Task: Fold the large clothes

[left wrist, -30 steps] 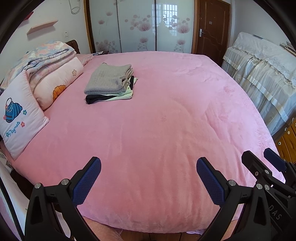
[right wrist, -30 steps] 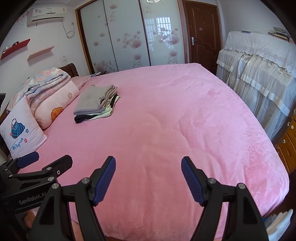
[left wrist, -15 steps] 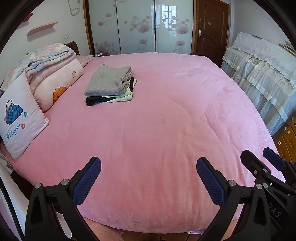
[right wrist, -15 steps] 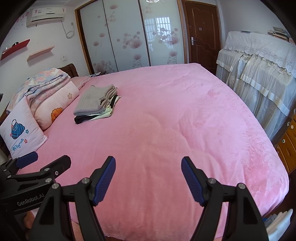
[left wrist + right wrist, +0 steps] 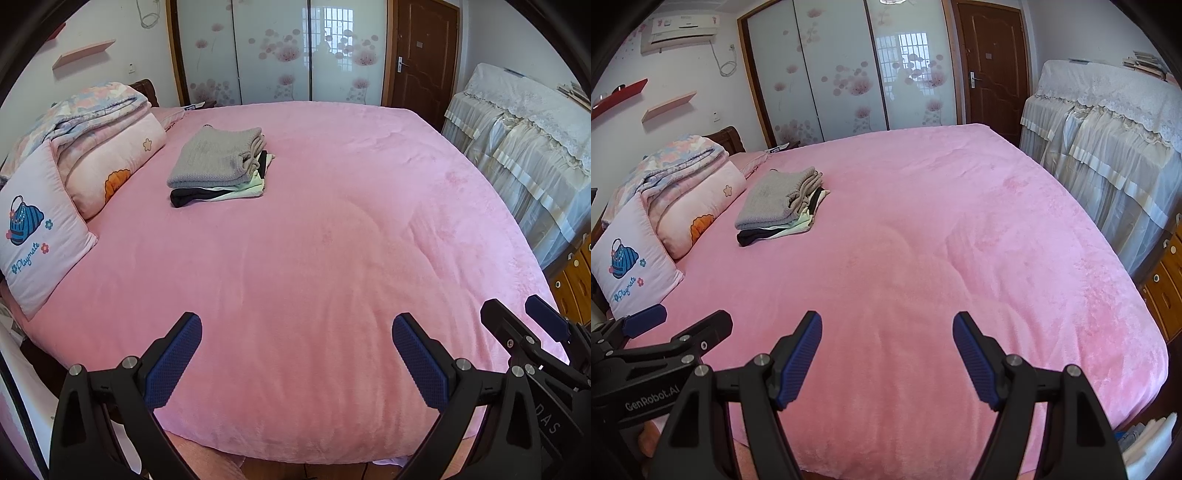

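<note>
A stack of folded clothes (image 5: 218, 166) lies on the pink bed (image 5: 314, 258) toward the far left, a grey knit on top with pale and black garments under it; it also shows in the right wrist view (image 5: 779, 205). My left gripper (image 5: 295, 328) is open and empty above the bed's near edge. My right gripper (image 5: 886, 328) is open and empty, close beside the left one. The right gripper shows at the right edge of the left wrist view (image 5: 532, 332); the left gripper shows at the left edge of the right wrist view (image 5: 679, 328).
Pillows (image 5: 40, 229) and a folded quilt (image 5: 92, 110) lie along the bed's left side. A lace-covered cabinet (image 5: 524, 147) stands to the right, wooden drawers (image 5: 1163, 280) below it. Sliding wardrobe doors (image 5: 280, 55) and a brown door (image 5: 421, 59) are behind the bed.
Both views have shifted very slightly; the grippers stay open and empty above the bed's near edge. The clothes stack has not moved.
</note>
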The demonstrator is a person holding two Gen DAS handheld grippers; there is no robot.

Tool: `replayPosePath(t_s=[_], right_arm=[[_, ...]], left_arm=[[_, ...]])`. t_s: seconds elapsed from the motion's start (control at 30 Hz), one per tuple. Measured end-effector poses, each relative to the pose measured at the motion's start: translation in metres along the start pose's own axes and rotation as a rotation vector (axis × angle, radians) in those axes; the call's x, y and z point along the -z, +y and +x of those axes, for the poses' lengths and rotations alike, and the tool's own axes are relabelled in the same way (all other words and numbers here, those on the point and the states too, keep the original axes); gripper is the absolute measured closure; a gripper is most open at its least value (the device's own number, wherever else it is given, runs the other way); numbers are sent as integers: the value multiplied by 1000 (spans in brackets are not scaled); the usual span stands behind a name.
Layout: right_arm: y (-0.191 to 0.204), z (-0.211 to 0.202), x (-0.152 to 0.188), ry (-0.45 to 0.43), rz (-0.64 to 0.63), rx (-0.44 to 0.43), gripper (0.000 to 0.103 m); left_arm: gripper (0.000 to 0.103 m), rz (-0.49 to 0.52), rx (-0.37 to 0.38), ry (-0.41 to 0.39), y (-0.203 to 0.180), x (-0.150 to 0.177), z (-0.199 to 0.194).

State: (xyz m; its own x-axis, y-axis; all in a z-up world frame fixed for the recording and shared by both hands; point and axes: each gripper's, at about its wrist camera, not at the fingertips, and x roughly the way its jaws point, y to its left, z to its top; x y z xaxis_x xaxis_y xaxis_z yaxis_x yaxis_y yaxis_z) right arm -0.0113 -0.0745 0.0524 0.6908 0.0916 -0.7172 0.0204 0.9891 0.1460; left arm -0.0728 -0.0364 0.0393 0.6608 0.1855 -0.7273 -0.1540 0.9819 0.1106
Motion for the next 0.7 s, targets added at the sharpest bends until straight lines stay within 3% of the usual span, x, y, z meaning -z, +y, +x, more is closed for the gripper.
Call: replayPosePath(t_s=[0.7], right_arm=[[1, 9, 4, 26, 12, -2, 29]], left_arm=[[1, -8, -4, 27, -5, 4, 9]])
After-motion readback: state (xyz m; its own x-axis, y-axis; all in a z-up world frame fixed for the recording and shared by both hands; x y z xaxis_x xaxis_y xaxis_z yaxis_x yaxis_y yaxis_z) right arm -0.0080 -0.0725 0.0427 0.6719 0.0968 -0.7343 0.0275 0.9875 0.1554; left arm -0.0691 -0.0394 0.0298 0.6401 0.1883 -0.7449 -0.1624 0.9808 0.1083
